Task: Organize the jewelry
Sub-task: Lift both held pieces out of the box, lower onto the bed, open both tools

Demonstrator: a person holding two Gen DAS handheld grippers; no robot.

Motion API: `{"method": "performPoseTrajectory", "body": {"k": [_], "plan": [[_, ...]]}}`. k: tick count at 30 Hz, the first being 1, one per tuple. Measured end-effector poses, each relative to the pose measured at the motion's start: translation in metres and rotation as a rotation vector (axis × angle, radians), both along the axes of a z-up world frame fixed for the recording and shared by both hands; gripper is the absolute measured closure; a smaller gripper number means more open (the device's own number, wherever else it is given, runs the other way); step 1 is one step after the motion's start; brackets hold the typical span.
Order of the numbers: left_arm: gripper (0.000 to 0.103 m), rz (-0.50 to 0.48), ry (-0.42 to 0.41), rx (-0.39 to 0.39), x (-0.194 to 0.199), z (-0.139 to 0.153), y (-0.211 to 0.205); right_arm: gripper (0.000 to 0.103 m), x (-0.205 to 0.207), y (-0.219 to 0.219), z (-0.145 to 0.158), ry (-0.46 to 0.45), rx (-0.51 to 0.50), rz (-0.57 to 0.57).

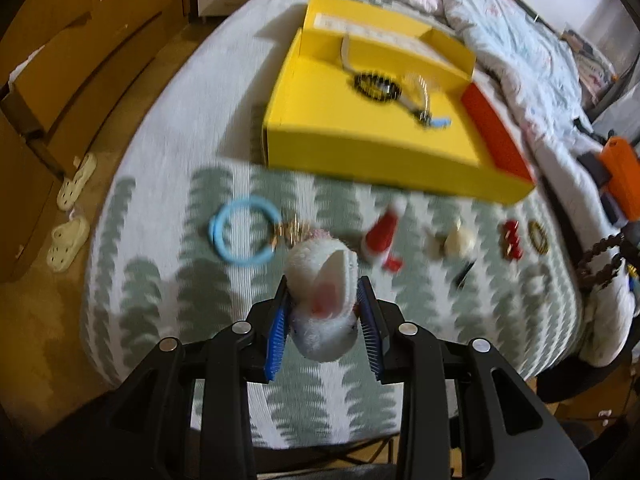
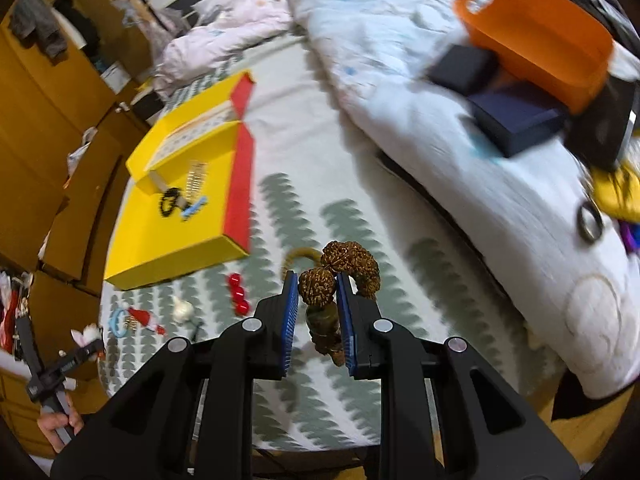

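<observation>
Bedroom with wooden wardrobes along the left edge and a bed (image 1: 168,152) covered in a white sheet patterned with grey-green scalloped shapes.

In the left wrist view, the left claw (image 1: 323,292) sits at lower centre, clenched around a white plush bunny charm (image 1: 322,300) with a pink-lined ear; its blue pads press both sides of the toy. Just above and to the left of it, a light blue ring (image 1: 244,232) with a small gold clasp lies on the sheet. To the right along the same row lie a red and white piece (image 1: 382,236), a cream bead-like piece (image 1: 460,242), a red beaded item (image 1: 512,240) and a small gold oval ring (image 1: 538,236). Above them, in the upper centre, a shallow yellow box (image 1: 360,148) with a red side holds a black beaded bracelet (image 1: 378,86) and some blurred chains.

In the right wrist view, the right claw (image 2: 318,296) at lower centre grips a bracelet of large knobbly brown beads (image 2: 344,268), one bead caught between its blue pads, the rest looping above and hanging below. At the upper right, an orange basket (image 2: 552,40) rests on a rumpled white quilt (image 2: 440,120) beside dark blue boxes (image 2: 516,120). At the lower left edge, the other claw and the hand holding it are visible.
</observation>
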State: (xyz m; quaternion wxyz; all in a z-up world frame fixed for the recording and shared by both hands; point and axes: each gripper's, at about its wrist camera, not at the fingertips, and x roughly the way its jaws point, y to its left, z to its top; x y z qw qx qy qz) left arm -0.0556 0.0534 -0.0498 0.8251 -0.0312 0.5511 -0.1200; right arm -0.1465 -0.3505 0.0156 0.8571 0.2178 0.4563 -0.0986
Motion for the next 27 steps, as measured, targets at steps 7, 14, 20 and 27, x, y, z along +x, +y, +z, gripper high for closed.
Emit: {"method": "performPoseTrajectory", "body": {"k": [7, 14, 20, 27], "plan": [[0.07, -0.015, 0.037, 0.058, -0.014, -0.031, -0.012, 0.082, 0.014, -0.006, -0.03, 0.108, -0.056, -0.042], [0.07, -0.001, 0.057, 0.107, -0.006, -0.053, -0.022, 0.082, 0.05, 0.01, -0.073, 0.215, -0.037, -0.002], [0.069, 0.003, 0.053, 0.126, 0.001, -0.061, -0.025, 0.082, 0.075, 0.016, -0.1, 0.274, -0.044, 0.01], [0.063, -0.008, 0.017, 0.174, 0.002, -0.064, -0.037, 0.081, 0.088, 0.014, -0.114, 0.323, -0.086, -0.01]]}}
